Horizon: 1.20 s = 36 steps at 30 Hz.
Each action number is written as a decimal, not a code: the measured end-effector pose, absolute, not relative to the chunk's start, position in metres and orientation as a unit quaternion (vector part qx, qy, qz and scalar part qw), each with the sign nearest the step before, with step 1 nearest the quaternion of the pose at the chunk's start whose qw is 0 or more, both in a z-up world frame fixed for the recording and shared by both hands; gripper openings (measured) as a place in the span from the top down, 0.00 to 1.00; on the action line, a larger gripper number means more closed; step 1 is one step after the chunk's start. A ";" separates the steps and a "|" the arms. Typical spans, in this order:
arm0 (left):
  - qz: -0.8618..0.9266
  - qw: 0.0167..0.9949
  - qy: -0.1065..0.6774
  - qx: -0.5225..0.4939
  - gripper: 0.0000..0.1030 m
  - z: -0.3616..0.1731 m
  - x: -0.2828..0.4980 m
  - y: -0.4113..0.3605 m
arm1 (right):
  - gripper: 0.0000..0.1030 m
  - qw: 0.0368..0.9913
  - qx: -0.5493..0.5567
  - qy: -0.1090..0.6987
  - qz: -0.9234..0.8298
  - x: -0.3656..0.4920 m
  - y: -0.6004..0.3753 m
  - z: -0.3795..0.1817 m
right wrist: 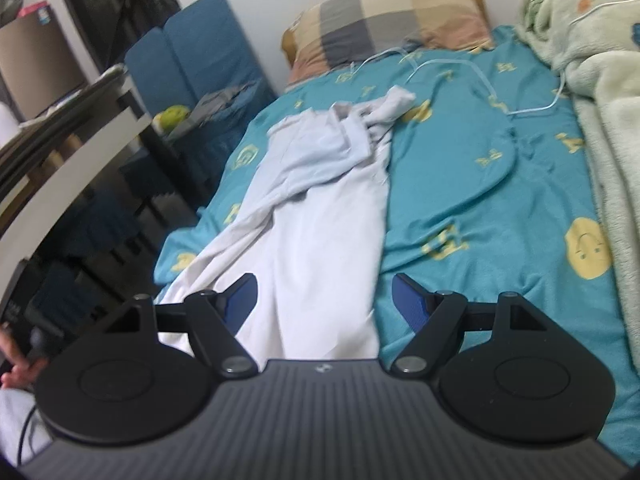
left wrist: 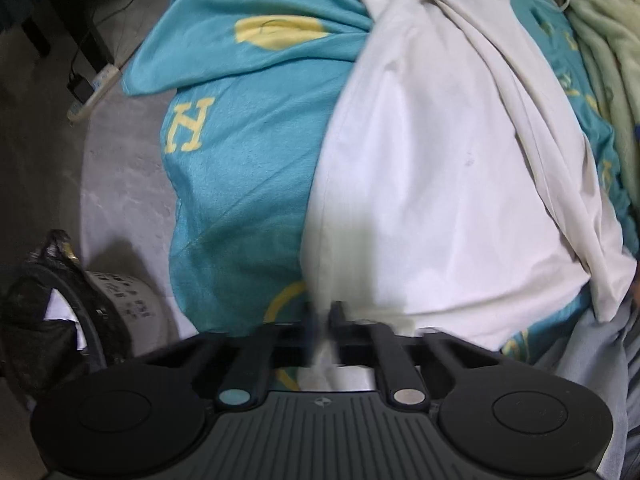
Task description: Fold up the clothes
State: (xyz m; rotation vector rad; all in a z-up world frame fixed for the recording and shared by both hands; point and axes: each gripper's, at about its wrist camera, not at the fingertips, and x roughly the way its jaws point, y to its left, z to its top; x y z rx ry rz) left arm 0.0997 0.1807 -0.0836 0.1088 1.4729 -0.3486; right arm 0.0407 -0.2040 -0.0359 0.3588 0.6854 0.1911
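Note:
A white garment (left wrist: 432,168) lies lengthwise on the teal bedsheet (left wrist: 240,184), rumpled and bunched at its far end (right wrist: 360,120). My left gripper (left wrist: 322,320) is shut on the garment's near hem at its left corner, with white cloth pinched between the dark fingers. In the right wrist view the same white garment (right wrist: 316,232) runs away from me over the bed. My right gripper (right wrist: 324,300) hovers open over the garment's near end, its blue pads (right wrist: 408,300) spread wide to either side of the cloth and gripping nothing.
A pale green fleece blanket (right wrist: 600,100) is piled along the bed's right side. A plaid pillow (right wrist: 384,16) and a thin white cable (right wrist: 460,68) lie at the head. Left of the bed are a bin with a black bag (left wrist: 48,312), a power strip (left wrist: 96,88), a desk (right wrist: 60,168) and a blue chair (right wrist: 200,48).

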 end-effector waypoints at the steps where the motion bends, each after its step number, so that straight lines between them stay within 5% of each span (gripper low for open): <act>1: -0.159 0.728 0.663 0.064 0.96 -0.075 0.097 0.174 | 0.26 0.923 0.179 0.330 0.087 0.040 -0.207 -0.035; 12: -0.228 0.768 0.583 0.136 0.97 0.039 0.046 0.040 | 0.26 0.916 0.204 0.338 0.063 0.037 -0.233 -0.040; 23: -0.258 0.743 0.616 0.056 0.95 -0.071 0.032 -0.034 | 0.26 0.896 0.248 0.363 0.062 0.037 -0.261 -0.053; 25: -0.255 0.742 0.618 0.042 0.86 -0.076 0.033 -0.025 | 0.26 0.887 0.267 0.370 0.072 0.037 -0.266 -0.059; 27: -0.254 0.749 0.612 0.021 0.60 -0.070 0.033 -0.011 | 0.26 0.877 0.286 0.377 0.086 0.037 -0.267 -0.063; 30: -0.221 0.767 0.602 -0.022 0.44 -0.069 0.040 0.014 | 0.26 0.861 0.309 0.389 0.105 0.036 -0.265 -0.069; 33: -0.187 0.783 0.590 -0.065 0.29 -0.068 0.046 0.038 | 0.26 0.845 0.326 0.406 0.121 0.034 -0.259 -0.076; 36: -0.153 0.796 0.576 -0.107 0.25 -0.066 0.053 0.063 | 0.26 0.824 0.349 0.425 0.134 0.029 -0.255 -0.087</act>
